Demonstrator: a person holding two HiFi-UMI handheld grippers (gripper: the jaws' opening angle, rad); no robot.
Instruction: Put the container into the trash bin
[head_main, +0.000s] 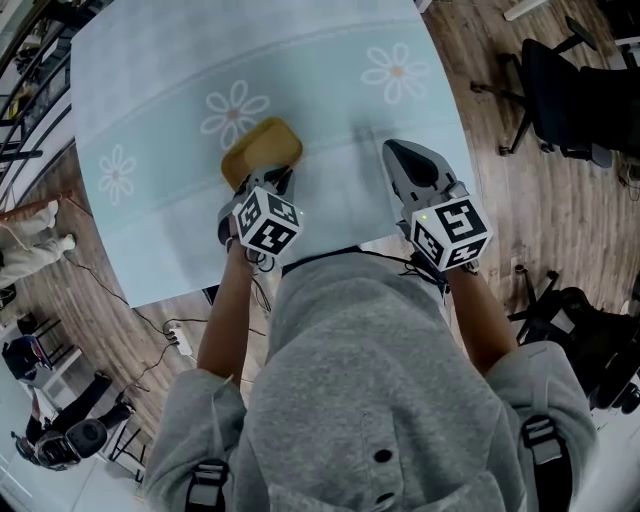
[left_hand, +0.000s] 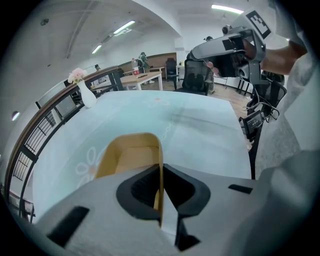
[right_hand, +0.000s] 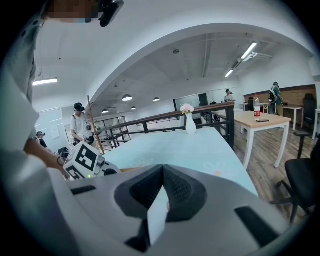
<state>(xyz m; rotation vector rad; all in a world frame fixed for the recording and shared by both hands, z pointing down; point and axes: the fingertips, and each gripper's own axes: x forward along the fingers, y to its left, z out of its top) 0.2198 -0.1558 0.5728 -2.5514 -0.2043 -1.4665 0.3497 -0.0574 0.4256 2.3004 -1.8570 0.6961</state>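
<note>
One shallow tan container (head_main: 262, 148) with rounded corners and thin, smooth walls sits on the pale blue, daisy-print cloth surface (head_main: 300, 60). Its near wall is clamped between the dark ribbed fingers of the left gripper (left_hand: 161, 192). Nearby, the right gripper (right_hand: 162, 192) hovers with its fingers together, empty. A white vase (left_hand: 88, 96) stands at the far edge.

Matt tan container (head_main: 262, 147), smooth printed tablecloth (head_main: 150, 90), wood-plank floor (head_main: 500, 190)

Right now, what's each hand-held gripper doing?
Left hand-held gripper: closed on the wall of the tan container.
Right hand-held gripper: closed, empty.
</note>
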